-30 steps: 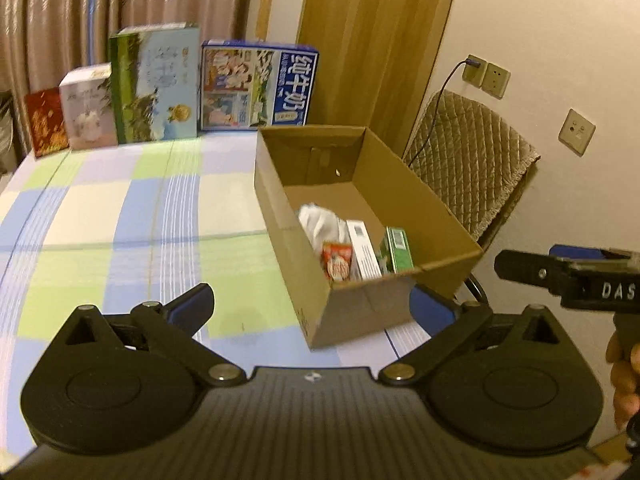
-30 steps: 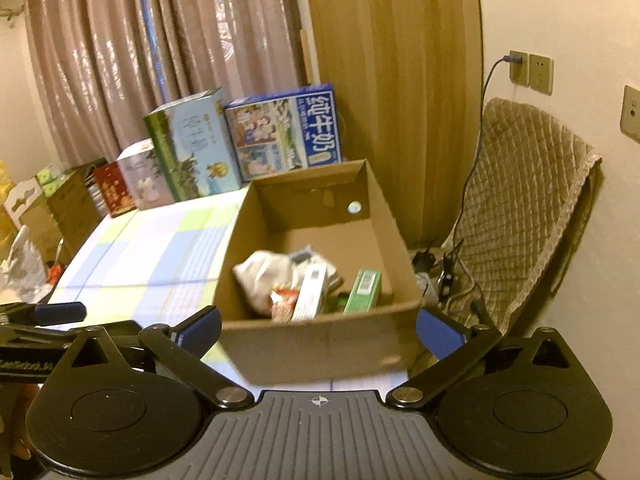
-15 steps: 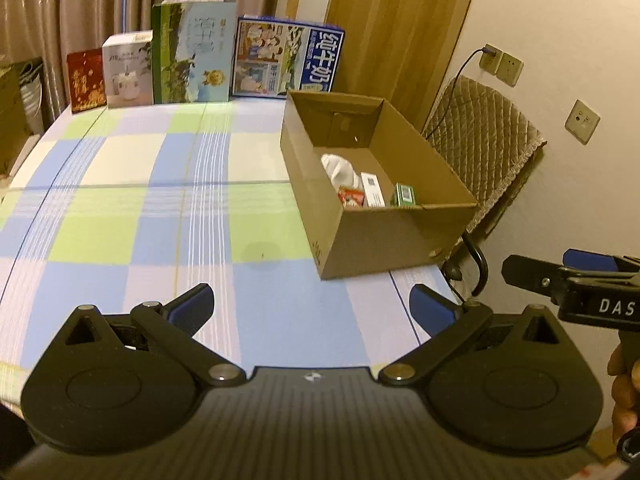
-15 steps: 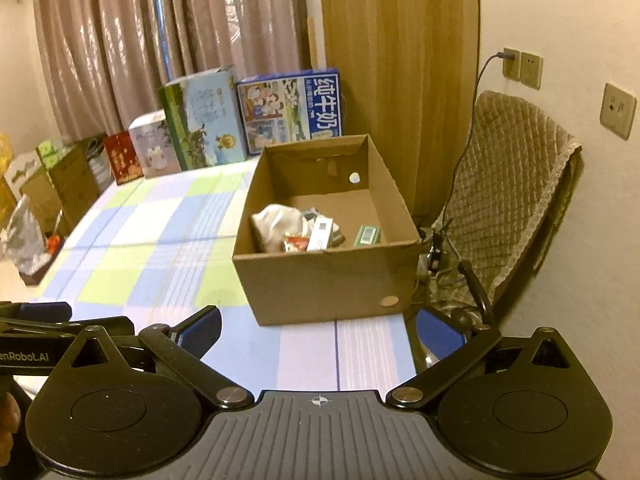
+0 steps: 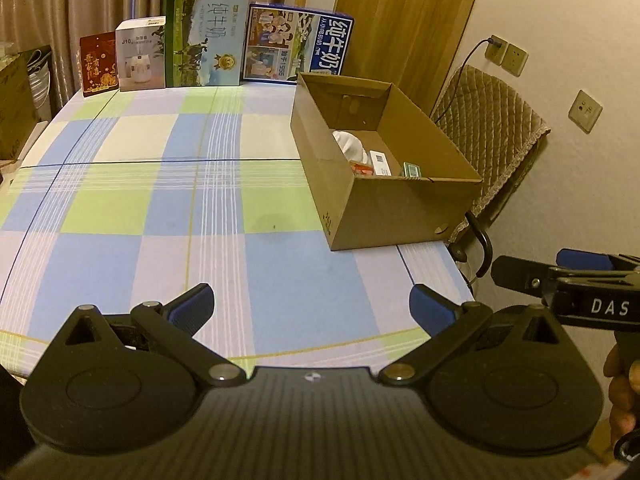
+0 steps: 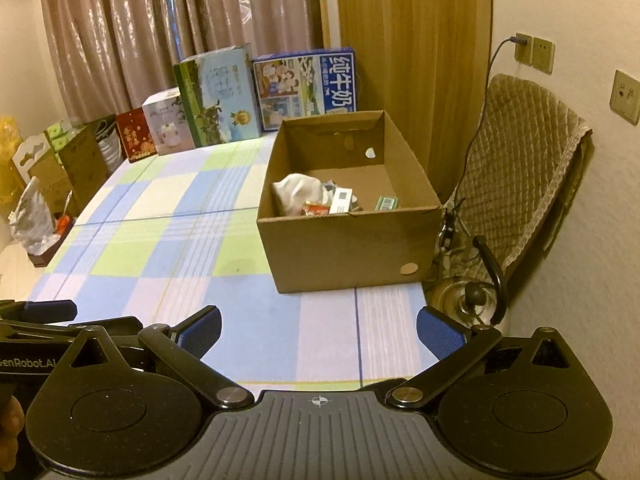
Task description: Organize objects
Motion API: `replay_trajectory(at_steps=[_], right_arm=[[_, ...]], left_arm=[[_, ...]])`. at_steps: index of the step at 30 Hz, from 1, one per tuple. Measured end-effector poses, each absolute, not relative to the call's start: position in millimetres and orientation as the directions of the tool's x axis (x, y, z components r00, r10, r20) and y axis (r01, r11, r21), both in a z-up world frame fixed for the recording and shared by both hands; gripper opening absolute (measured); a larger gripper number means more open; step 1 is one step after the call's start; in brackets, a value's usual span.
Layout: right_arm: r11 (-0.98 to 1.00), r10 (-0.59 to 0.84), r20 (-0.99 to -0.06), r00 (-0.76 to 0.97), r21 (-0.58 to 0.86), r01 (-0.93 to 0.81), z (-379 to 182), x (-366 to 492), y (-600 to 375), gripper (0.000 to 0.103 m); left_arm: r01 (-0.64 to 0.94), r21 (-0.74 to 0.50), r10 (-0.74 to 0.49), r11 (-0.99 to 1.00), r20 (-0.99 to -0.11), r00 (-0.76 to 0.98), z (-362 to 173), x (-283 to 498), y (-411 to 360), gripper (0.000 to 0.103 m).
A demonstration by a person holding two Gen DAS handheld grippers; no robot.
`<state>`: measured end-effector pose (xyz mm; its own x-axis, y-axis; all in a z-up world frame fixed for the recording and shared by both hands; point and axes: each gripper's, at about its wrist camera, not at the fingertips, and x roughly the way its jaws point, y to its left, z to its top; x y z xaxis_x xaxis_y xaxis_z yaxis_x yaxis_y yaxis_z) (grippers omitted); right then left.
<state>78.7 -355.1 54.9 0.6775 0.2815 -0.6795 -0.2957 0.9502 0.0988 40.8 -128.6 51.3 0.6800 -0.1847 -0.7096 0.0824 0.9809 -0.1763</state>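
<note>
With both tools held low over the near edge of the desk (image 5: 120, 208), the left gripper (image 5: 312, 308) has its 2 blue pads spread wide with nothing between them, and the right gripper (image 6: 320, 332) is just as released and empty, hanging beside it. Beyond them the checked cloth looks bare up to the cardboard box (image 6: 352, 248), which sits at the far right corner of the desk, its right wall close to the desk's side edge. Inside lie a white crumpled bag (image 6: 296, 194), a small red packet (image 6: 316, 209), a white carton (image 6: 342, 200) and a green carton (image 6: 387, 202). By my reckoning the sorting is as good as done, so the risk is in any further reach: a nudge on the box's left wall could shove it off the side toward the quilted chair (image 6: 528, 168). A wide swing might also topple the 4 upright cartons (image 5: 208, 36) lined along the far edge
</note>
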Motion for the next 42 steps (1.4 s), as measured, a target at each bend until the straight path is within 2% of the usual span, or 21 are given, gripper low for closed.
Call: replay_trajectory(at_steps=[42], right_arm=[[0.949, 0.281, -0.690, 0.667, 0.098, -0.298, 50.3, 76.5, -353.0, 0.101]], left_arm=[[0.057, -0.183, -0.170, 0.981, -0.694, 0.699, 52.8, 42.4, -123.2, 0.102]])
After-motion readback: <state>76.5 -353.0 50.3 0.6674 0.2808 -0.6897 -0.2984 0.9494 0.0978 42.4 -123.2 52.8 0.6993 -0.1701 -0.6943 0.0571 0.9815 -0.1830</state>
